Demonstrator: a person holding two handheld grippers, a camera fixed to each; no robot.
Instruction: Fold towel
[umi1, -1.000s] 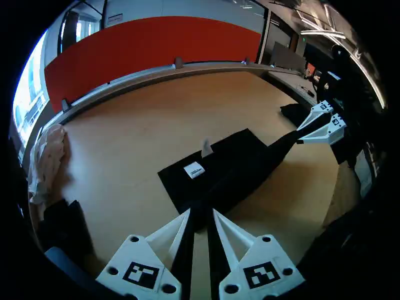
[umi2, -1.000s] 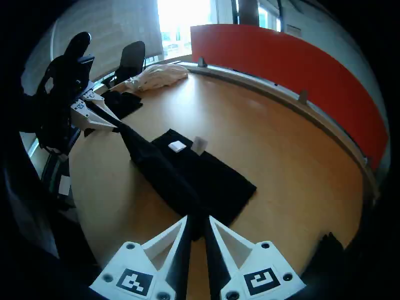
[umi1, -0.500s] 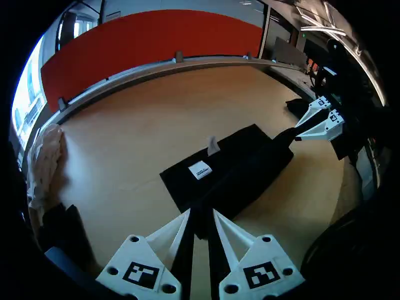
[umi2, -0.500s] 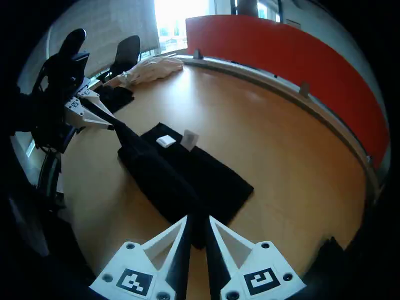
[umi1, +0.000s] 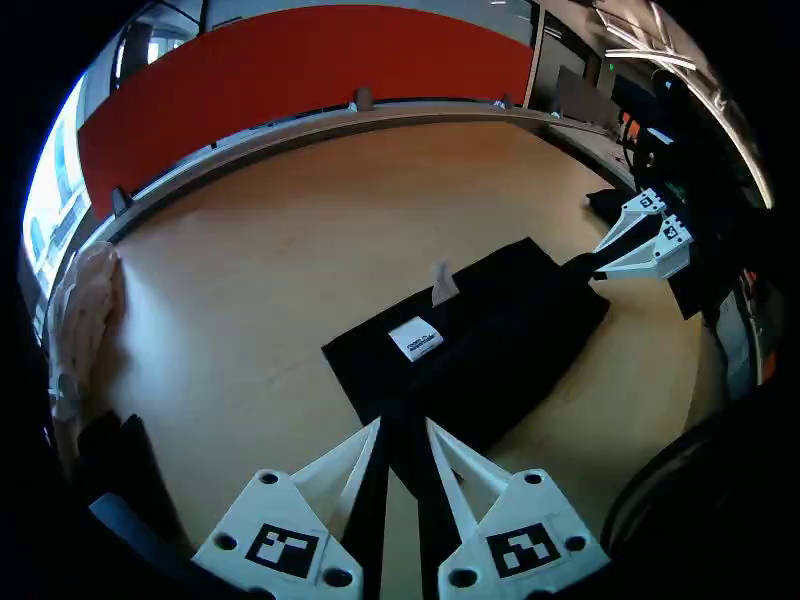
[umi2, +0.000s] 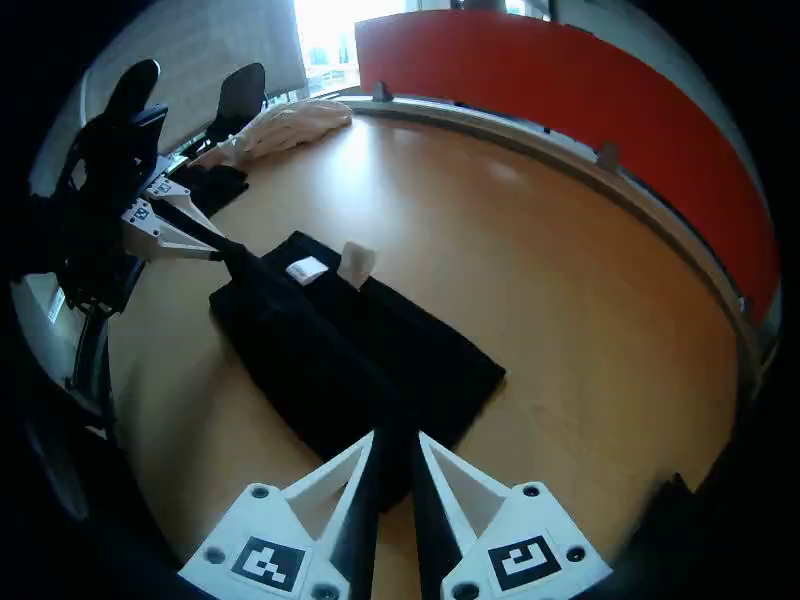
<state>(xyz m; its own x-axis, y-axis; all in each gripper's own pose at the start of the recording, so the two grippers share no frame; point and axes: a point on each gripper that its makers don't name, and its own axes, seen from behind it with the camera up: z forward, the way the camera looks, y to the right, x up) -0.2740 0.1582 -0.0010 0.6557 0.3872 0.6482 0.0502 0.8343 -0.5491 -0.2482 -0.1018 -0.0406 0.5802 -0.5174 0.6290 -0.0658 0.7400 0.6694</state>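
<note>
Evidently mid-fold, the towel (umi1: 500, 320) on the table (umi1: 280, 230) is pinched at its near corners by the left gripper (umi1: 400, 445) and right gripper (umi2: 395, 445), and the raised edge is next to be laid squarely on the far edge.

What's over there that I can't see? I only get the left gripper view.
Observer: The right gripper view shows a black office chair standing beyond the table.
Operator: Does my other gripper really have the towel?
Observer: Yes. Seen up close in that view, the right hand-held gripper has both fingers shut on the black towel, with cloth squeezed between them.
</note>
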